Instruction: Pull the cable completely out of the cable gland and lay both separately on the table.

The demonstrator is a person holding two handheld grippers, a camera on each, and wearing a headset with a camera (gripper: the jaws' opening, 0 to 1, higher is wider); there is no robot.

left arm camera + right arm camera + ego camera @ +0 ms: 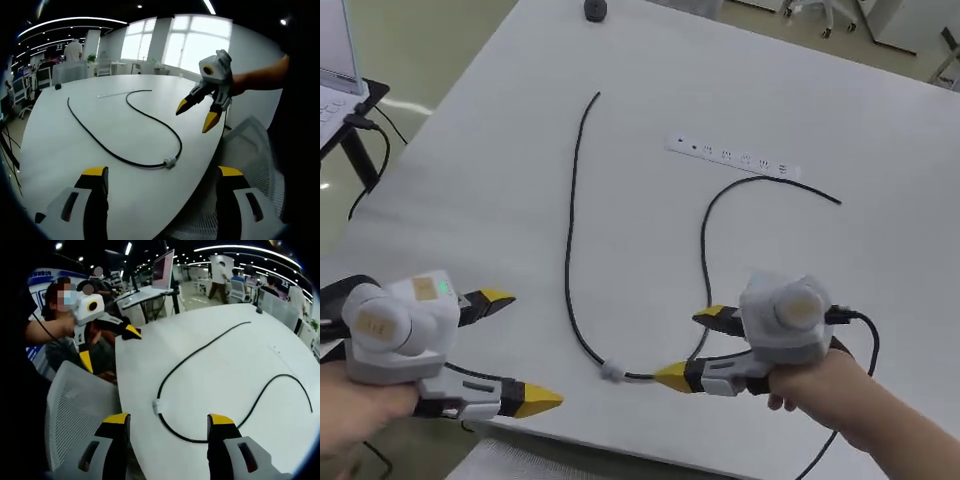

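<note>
Gland [612,371] sits on the cable [570,230] by the table's [470,200] near edge, between the left gripper [523,348] and right gripper [685,346], both spread wide and empty. I'd pinch the gland with one, grab cable just beside it, and pull straight.

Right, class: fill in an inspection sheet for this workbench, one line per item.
Surface: white table.
Job's things: black cable lying in curves, threaded through the cable gland near the front edge.
Clutter: power strip; small dark object at the far edge.
Grippers: left gripper and right gripper, jaws open, holding nothing, either side of the gland.
Cables: black lead from the right gripper.
Surroundings: laptop at left; mesh chair; office with people behind.
</note>
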